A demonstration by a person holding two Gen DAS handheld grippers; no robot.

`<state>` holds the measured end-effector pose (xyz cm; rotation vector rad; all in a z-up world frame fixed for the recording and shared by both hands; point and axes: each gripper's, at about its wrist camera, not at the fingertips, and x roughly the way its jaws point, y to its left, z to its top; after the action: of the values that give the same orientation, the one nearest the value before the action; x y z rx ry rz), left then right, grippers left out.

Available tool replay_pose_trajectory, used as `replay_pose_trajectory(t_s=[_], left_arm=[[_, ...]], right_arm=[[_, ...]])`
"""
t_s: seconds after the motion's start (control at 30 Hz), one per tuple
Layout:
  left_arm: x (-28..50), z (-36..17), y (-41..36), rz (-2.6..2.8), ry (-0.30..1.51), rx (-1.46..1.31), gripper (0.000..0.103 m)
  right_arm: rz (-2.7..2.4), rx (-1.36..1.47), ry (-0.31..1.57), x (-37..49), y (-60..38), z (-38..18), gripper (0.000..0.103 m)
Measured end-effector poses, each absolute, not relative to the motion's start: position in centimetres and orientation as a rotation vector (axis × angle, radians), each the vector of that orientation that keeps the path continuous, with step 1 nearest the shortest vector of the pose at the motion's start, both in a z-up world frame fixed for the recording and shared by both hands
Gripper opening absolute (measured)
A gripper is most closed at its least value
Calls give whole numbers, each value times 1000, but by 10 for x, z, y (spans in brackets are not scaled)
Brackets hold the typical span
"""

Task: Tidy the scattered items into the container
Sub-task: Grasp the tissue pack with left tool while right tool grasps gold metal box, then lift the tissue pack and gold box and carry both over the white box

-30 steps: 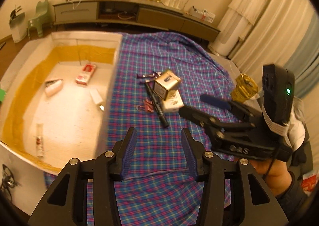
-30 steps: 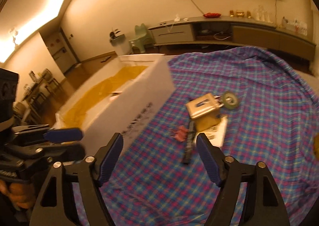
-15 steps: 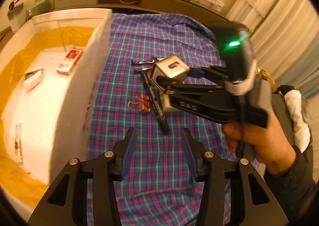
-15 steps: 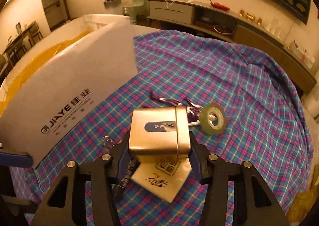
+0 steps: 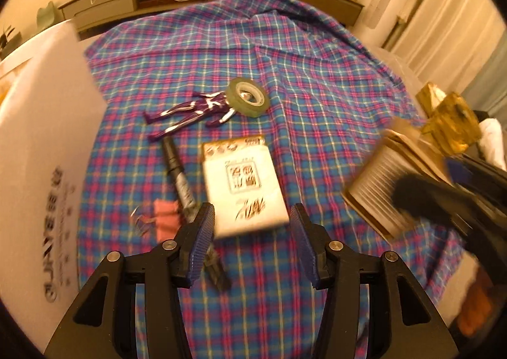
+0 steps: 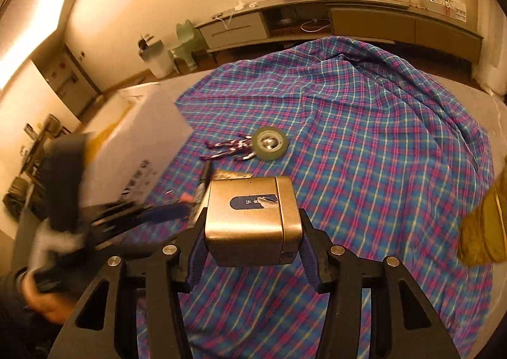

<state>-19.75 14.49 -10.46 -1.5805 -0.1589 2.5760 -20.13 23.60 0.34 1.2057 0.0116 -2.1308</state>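
Jaws first: the right gripper (image 6: 252, 243) pinches a small gold metal box (image 6: 252, 219) by its two flat sides, clear of the plaid cloth (image 6: 364, 137); the left gripper (image 5: 252, 240) is opening, its jaws straddling a flat white packet (image 5: 245, 189) without touching. The box looks rigid and smooth — probably slippery, so flat sides suit it. The packet (thin, light) needs an edge grip. The white container (image 5: 41, 137) stands just left.
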Motion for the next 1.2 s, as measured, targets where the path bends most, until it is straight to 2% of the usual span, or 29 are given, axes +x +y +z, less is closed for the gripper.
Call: replay_pose_trajectory(t_s=[0.07,0.23,0.33,0.47,1.2], left_arm=[[-209,-112,148,2609,-136,-1595,58],[-221,-128,149,2659,-109,-1616,59],[-222,-128,149,2664,-107,-1582,54],[-221,-126,145,2660,-161,-1582,53],[-88,-56,125,2722,-379,-1467,53]], right_arm=[[-2141,1223,-3,-202,237,3,52],[-2134,1251,-56,-212,246,-4,52],[-2136,1268,-67,-214,250,-8,52],[-2127,1269,-67,-212,249,-8,52],[-2088,1207,-135,-145,232,4,52]])
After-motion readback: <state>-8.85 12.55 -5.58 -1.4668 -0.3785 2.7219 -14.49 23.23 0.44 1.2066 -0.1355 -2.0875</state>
